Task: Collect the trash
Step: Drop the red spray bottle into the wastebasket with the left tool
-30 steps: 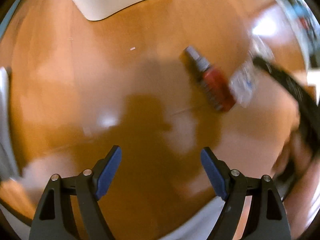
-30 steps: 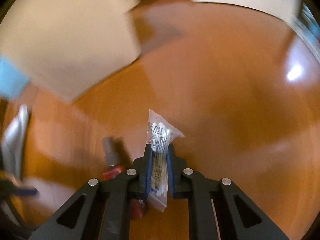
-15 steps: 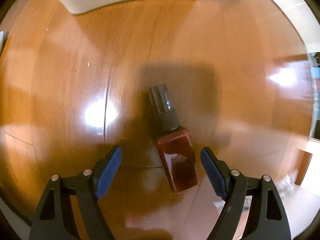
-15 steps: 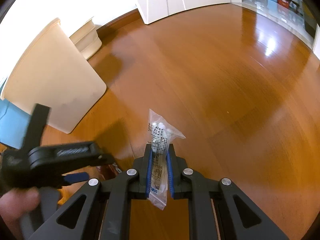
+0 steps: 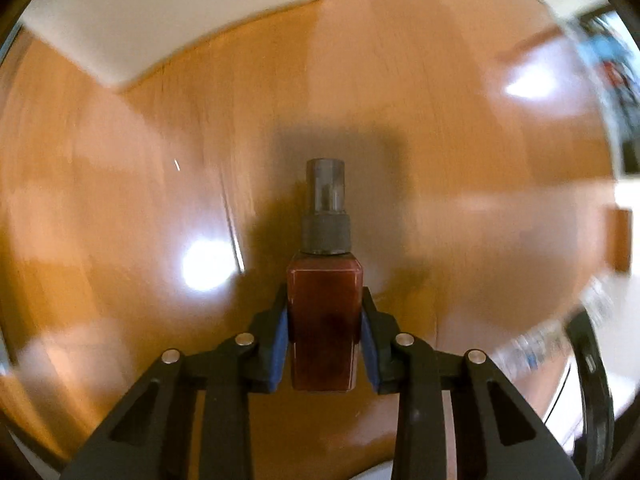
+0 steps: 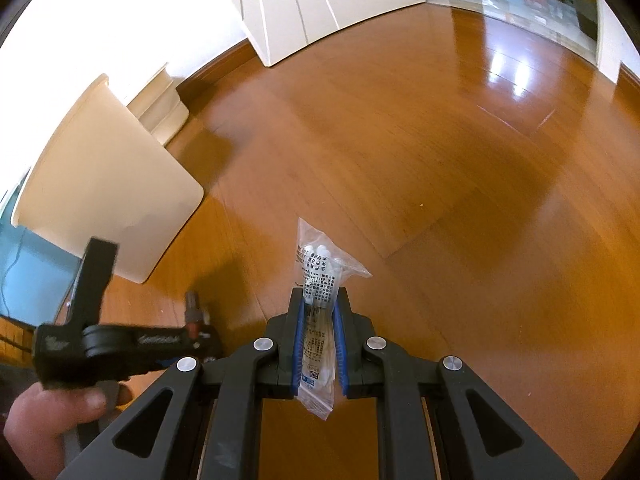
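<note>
My left gripper (image 5: 324,332) is shut on a red-brown spray bottle (image 5: 323,320) with a dark grey cap, just above the wooden floor; the bottle points straight ahead between the blue pads. My right gripper (image 6: 319,320) is shut on a clear plastic bag (image 6: 320,280) with black print and white contents. In the right wrist view the left gripper (image 6: 120,344) and the hand holding it sit at lower left, with the bottle's cap (image 6: 193,304) poking out. A cream trash bin (image 6: 104,184) stands on the floor to the left; it also shows in the left wrist view (image 5: 160,16).
Glossy wooden floor (image 6: 440,160) spreads ahead and right. A white wall corner (image 6: 304,4) and a stepped cream base (image 6: 164,108) stand behind the bin. A blue surface (image 6: 28,276) lies at far left.
My left gripper came over the bottle and shut on it. My right gripper kept the bag and lifted away, turning toward the room.
</note>
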{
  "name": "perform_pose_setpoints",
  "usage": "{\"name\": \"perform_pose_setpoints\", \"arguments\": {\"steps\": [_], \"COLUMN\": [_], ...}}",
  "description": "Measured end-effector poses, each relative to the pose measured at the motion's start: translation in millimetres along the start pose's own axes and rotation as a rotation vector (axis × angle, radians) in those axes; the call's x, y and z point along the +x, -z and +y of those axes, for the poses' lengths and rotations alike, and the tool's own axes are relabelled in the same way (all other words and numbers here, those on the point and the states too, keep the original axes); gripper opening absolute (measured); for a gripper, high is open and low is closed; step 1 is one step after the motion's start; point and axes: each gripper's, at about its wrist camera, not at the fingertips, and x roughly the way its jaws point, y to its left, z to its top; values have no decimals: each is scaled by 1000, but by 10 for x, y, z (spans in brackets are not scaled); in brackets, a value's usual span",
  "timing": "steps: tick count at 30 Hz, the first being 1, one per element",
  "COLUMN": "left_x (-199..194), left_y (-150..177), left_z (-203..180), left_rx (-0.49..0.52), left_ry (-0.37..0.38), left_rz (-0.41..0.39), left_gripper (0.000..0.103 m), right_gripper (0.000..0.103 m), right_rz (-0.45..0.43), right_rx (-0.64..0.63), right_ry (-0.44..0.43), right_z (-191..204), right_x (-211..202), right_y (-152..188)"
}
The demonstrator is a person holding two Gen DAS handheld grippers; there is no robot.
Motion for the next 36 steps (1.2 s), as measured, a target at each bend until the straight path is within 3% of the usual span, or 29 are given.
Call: {"name": "perform_pose_setpoints", "arguments": {"steps": [3,8,12,15,17,21,24,25,28,32,36], "left_x": [-482,-1691,-2621,-3056,-3077,-2657,-2359,-2385,-2367,-2585,-2673], "left_y": [-48,-214,-568,-992,-1172,-1546,-1582,-1553,-1586,-1363,-889], "left_z": [-15,-141,0,275,426,848,979,946,884,919,965], "left_rx": [95,286,281,221,187,77,18,50,67,91,65], "left_ry": [46,118,132,65,-14,-108,-128,-151,-116,-140,-129], "left_rz": [-59,-267,-427,-567,-600,-512,-467,-512,-508,-573,-620], "left_gripper": [30,30,30,30,30,30,30,30,32,32,32], "right_gripper": [14,14,14,14,14,14,14,14,14,14,14], "right_rz": [1,-9,-25,-34,-32,-21,-20,-19,-7,0,-28], "right_rx": [9,29,40,41,42,41,43,46,45,42,46], "right_ry": [3,-10,-35,-49,-56,-57,-55,-55,-53,-58,-75], "right_z": [14,72,222,330,366,371,371,368,370,403,439], "right_x": [-26,-60,-75,-81,-71,-55,-60,-61,-32,-19,-97], "right_y": [35,49,37,42,56,70,66,69,55,51,-38]}}
